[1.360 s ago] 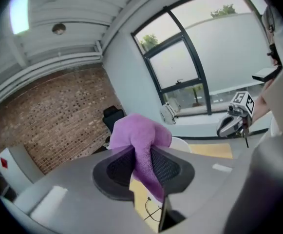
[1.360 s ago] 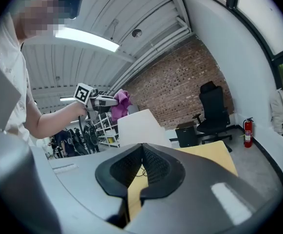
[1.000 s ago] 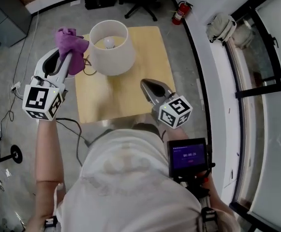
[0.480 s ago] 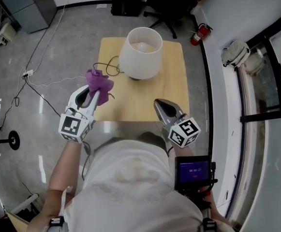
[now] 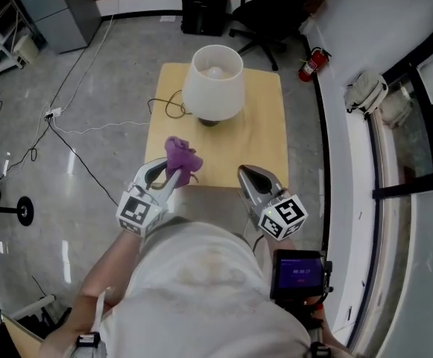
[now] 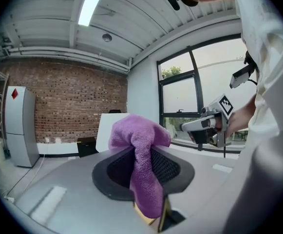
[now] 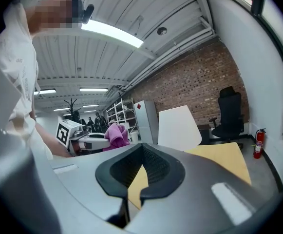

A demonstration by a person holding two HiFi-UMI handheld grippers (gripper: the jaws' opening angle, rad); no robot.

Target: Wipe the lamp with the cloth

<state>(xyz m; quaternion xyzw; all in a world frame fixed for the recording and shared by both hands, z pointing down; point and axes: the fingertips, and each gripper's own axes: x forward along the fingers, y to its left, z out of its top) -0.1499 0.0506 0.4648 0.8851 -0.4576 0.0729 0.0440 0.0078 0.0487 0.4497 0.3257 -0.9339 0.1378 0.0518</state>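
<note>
Nearest, the person's white shirt fills the bottom of the head view, with a small purple-lit screen (image 5: 298, 272) at the near right. Just beyond the shirt the two grippers point away toward the far side. The left gripper (image 5: 173, 176) has its jaws clenched on the purple cloth (image 5: 181, 157). In its own view the cloth (image 6: 139, 145) is pinched between the dark pads and bunches up over their tips, while a fold hangs down through the left gripper (image 6: 143, 169). The cloth sits over the near left edge of the wooden tabletop (image 5: 264, 136), well apart from the lamp.

To the right, the right gripper (image 5: 244, 173) is over the tabletop's near edge. Its own view shows the right gripper (image 7: 142, 167) with jaws closed tip to tip and nothing between them.

At the far end of the tabletop stands the lamp (image 5: 213, 80), upright, its white shade open at the top with the bulb showing. Its dark cord (image 5: 173, 107) loops on the tabletop to the left of the base.

Farther off on the floor are a black office chair (image 5: 272, 10) and a red fire extinguisher (image 5: 309, 66) by the right wall. What may be a pale bag (image 5: 361, 92) lies near the window.
</note>
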